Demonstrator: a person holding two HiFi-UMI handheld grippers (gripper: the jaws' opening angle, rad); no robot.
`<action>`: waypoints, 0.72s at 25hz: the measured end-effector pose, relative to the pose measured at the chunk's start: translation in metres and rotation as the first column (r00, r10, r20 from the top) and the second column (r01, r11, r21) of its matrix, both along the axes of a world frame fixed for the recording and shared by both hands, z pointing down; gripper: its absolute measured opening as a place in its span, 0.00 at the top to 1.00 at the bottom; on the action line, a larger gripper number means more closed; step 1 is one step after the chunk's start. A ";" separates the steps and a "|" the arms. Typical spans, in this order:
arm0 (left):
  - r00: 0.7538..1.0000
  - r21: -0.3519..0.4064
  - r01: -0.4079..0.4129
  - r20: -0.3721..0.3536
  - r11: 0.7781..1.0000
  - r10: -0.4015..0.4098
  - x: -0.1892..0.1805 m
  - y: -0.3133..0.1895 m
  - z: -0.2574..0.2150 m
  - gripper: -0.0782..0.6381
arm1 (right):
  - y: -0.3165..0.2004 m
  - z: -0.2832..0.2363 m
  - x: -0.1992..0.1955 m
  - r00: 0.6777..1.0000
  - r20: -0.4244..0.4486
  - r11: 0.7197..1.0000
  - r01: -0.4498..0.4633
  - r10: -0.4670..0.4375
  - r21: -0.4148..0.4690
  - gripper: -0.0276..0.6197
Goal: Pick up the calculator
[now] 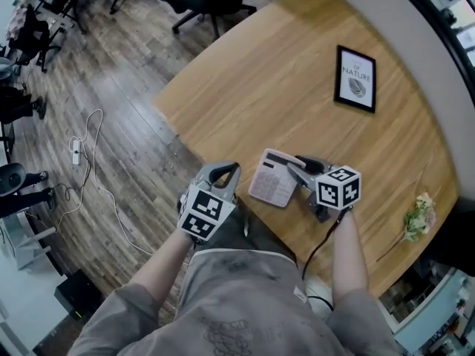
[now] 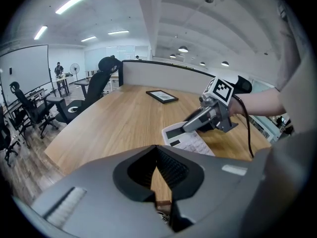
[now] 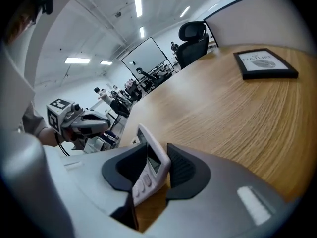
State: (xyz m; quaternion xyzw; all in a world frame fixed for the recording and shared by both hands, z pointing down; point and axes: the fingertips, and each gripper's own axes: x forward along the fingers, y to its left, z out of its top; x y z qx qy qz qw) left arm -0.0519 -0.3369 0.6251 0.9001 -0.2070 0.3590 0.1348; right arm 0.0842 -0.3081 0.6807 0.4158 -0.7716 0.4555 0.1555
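A small white calculator (image 1: 271, 184) lies near the front edge of the round wooden table (image 1: 282, 80). My right gripper (image 1: 295, 167) reaches over its right, display end. In the right gripper view the calculator (image 3: 148, 175) stands tilted between the jaws of the right gripper (image 3: 157, 167); its face leans on the right pad, and a dark gap shows by the left pad. In the left gripper view one right finger (image 2: 198, 119) lies over the calculator (image 2: 190, 142). My left gripper (image 1: 220, 170) hovers at the table's edge left of it, jaws slightly apart and empty (image 2: 157, 175).
A black-framed picture (image 1: 355, 78) lies flat on the far side of the table. A sprig of flowers (image 1: 418, 217) rests at the right edge. Office chairs (image 2: 101, 81) stand beyond the table, and a white cable (image 1: 96, 162) trails across the wooden floor on the left.
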 end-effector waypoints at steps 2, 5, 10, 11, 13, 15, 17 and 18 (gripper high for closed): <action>1.000 -0.009 -0.002 0.005 1.000 0.002 -0.003 0.003 0.004 0.89 | 0.008 0.000 -0.002 0.998 0.058 1.000 -0.010 0.010 -0.009 0.78; 1.000 -0.018 0.000 0.007 1.000 0.000 -0.006 0.005 0.006 0.89 | 0.019 -0.004 -0.006 0.988 0.150 1.000 -0.027 0.029 -0.013 0.83; 1.000 -0.011 0.003 0.002 1.000 -0.003 -0.013 0.009 -0.002 0.89 | 0.027 -0.022 -0.016 0.971 0.224 0.996 -0.087 0.084 0.004 0.87; 1.000 -0.007 0.003 0.002 1.000 -0.003 -0.014 0.009 -0.004 0.89 | 0.027 -0.025 -0.016 0.973 0.211 0.995 -0.098 0.094 0.008 0.87; 1.000 0.003 0.006 0.002 1.000 -0.006 -0.018 0.007 -0.010 0.89 | 0.026 -0.032 -0.017 0.979 0.170 0.993 -0.120 0.115 0.020 0.87; 1.000 0.014 0.014 -0.002 1.000 -0.014 -0.025 0.008 -0.019 0.89 | 0.027 -0.042 -0.017 0.981 0.128 0.988 -0.152 0.146 0.036 0.87; 1.000 0.023 0.026 -0.009 0.999 -0.026 -0.032 0.009 -0.029 0.89 | 0.027 -0.057 -0.015 0.975 0.109 0.979 -0.199 0.193 0.052 0.87; 0.999 0.028 0.033 -0.013 0.999 -0.033 -0.034 0.008 -0.036 0.89 | 0.026 -0.067 -0.013 0.970 0.106 0.972 -0.227 0.220 0.063 0.87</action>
